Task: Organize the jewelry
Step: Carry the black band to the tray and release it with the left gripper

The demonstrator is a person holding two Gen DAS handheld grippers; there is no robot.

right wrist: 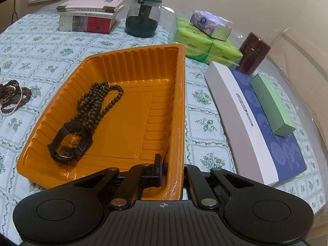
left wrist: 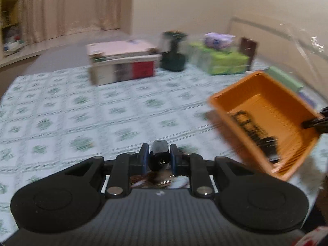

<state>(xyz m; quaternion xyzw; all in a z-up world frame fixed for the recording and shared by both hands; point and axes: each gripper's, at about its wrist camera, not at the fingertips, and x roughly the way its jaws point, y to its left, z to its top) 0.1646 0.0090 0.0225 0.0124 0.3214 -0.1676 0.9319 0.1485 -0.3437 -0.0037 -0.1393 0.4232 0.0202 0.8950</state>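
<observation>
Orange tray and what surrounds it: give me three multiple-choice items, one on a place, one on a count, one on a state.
1. Where does the black watch lie?
A. In the orange tray
B. On the stack of books
C. On the blue and white box

2. How many jewelry items lie in the tray?
A. One
B. Two
C. Four

3. What is the right gripper doing?
A. Hanging open over the tablecloth
B. Clamped on the tray's rim
C. Holding a bracelet

Answers:
1. A, the watch rests on the tray floor near its left wall.
2. B, only the watch and the dark bead strand are inside; the bracelet pile sits on the tablecloth.
3. B, its jaws stand on either side of the tray's near wall, pinching it.
</observation>
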